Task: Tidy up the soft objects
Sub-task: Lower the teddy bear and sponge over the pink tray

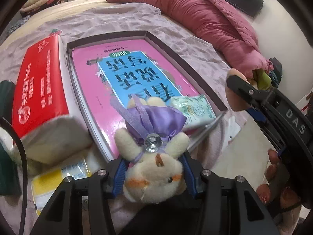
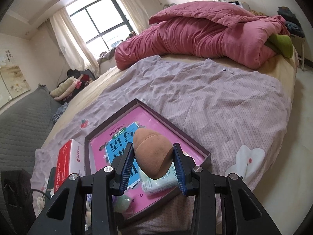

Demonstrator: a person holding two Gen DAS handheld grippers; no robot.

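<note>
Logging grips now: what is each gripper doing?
Left gripper: closed on the plush bunny.
Right gripper: closed on the brown sponge.

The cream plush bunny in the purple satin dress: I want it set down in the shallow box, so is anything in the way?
Nothing blocks the plush bunny; inside the box, only a green tissue packet fills the near corner.

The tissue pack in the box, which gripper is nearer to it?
Right. The right gripper, holding a brown sponge, hovers just above the tissue pack. The left gripper, holding a plush bunny, sits off beside it.
</note>
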